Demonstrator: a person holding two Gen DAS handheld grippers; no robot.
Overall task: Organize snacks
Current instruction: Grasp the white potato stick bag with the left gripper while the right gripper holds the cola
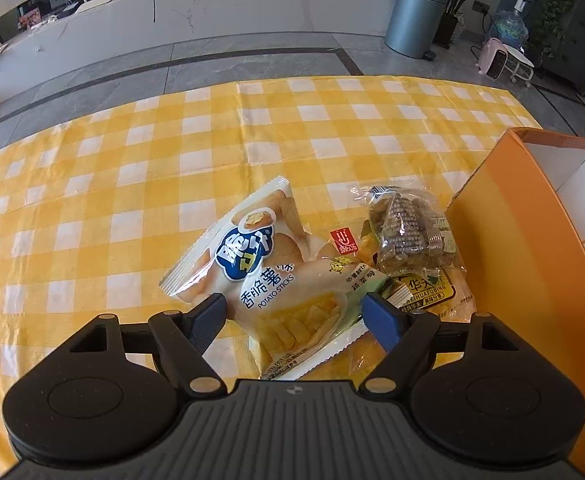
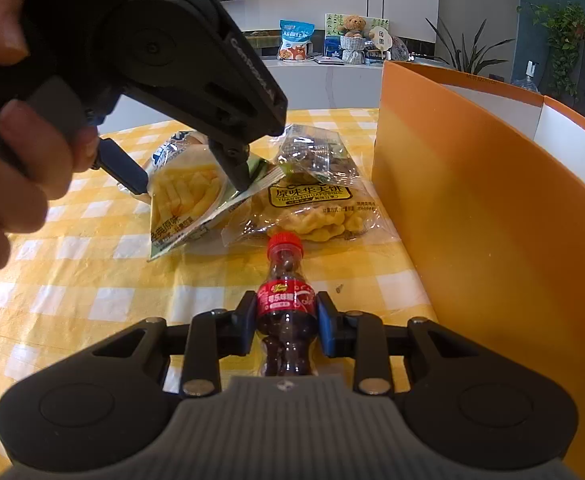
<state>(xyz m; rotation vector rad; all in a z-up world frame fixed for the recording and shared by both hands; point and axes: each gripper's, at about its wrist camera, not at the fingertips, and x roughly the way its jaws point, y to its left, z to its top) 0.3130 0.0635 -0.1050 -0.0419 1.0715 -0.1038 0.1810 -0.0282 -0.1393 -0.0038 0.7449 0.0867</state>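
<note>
A white potato sticks bag (image 1: 268, 276) lies on the yellow checked tablecloth (image 1: 132, 184); it also shows in the right wrist view (image 2: 184, 200). My left gripper (image 1: 294, 314) is open, with a finger on each side of the bag's near end, as the right wrist view (image 2: 190, 178) also shows. A clear waffle snack pack (image 2: 312, 208) and a clear pack of dark snacks (image 1: 406, 232) lie beside it. My right gripper (image 2: 286, 322) is shut on a small cola-bottle candy (image 2: 286, 304) with a red cap. The open orange box (image 2: 472, 184) stands to the right.
The orange box (image 1: 532, 248) has a white inside. Beyond the table's far edge there is grey floor, a grey bin (image 1: 414, 16) and a white counter (image 1: 172, 12). A hand (image 2: 8, 168) holds the left gripper.
</note>
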